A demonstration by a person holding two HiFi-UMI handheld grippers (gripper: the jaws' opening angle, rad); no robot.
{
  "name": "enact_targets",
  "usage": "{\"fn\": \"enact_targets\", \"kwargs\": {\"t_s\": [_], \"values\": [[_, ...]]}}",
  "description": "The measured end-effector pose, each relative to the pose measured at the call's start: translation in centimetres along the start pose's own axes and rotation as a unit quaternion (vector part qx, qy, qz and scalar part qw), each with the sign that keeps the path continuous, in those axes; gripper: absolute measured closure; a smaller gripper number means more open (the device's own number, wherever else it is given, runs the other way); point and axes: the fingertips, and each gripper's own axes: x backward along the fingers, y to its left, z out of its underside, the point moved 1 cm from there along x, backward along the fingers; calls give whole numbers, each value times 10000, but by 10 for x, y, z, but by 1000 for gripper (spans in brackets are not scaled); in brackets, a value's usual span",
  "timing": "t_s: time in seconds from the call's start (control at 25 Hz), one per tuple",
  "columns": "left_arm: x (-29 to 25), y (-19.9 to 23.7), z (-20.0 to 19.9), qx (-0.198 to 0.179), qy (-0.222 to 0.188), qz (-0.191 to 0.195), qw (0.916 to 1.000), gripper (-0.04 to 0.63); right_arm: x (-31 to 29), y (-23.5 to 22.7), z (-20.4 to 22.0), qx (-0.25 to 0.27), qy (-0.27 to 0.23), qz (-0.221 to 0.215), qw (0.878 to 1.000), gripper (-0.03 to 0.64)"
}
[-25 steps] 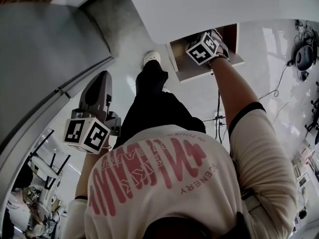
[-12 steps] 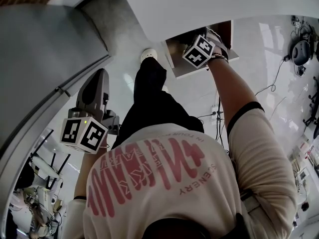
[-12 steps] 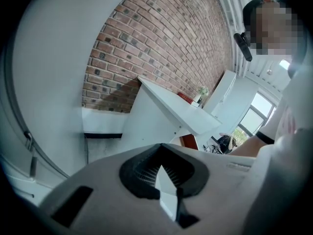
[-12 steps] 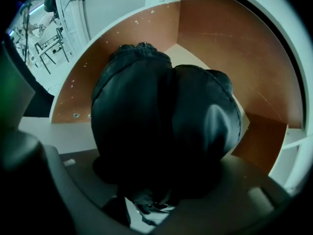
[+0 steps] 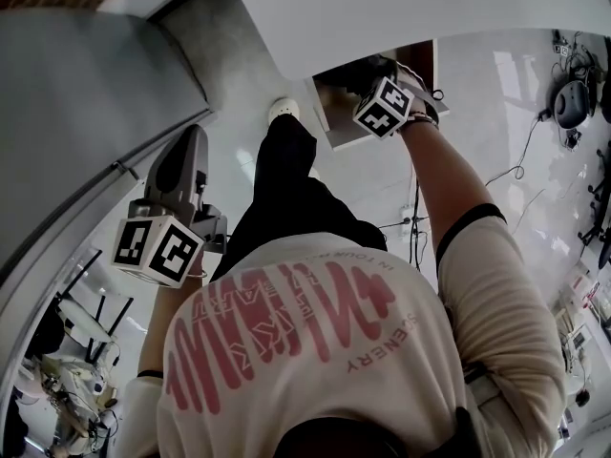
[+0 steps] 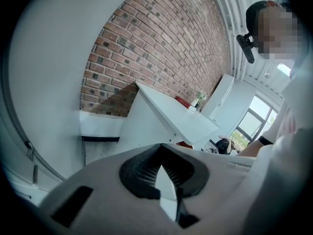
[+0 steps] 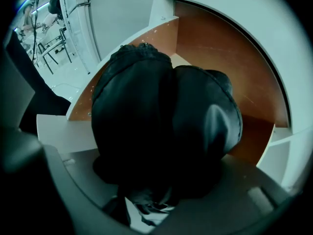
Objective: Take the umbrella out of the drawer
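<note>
The black folded umbrella (image 7: 161, 121) fills the right gripper view, bunched between the grey jaws over the brown inside of the open drawer (image 7: 220, 62). In the head view, the right gripper (image 5: 374, 76) reaches down into the drawer (image 5: 329, 113) under the white cabinet, shut on the umbrella (image 5: 361, 68). The umbrella shows there as a dark lump at the drawer's mouth. My left gripper (image 5: 184, 160) hangs apart at the left, beside the person's leg. Its dark pads (image 6: 139, 173) meet with nothing between them.
A white cabinet top (image 5: 382, 8) overhangs the drawer. A grey panel (image 5: 86, 113) runs down the left. The person's leg and white shoe (image 5: 284, 111) stand just left of the drawer. Cables (image 5: 535, 151) lie on the floor at right. A brick wall (image 6: 161, 48) faces the left gripper.
The right gripper has come up a little with the umbrella, which now shows more at the drawer's mouth. The left gripper has risen slightly.
</note>
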Motion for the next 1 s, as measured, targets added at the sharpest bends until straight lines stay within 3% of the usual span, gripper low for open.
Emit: {"fn": "enact_targets", "kwargs": {"t_s": [1.0], "values": [[13, -34, -14, -172, -226, 191, 9994, 589, 48, -4, 17, 14, -31, 359, 9993, 334]]}}
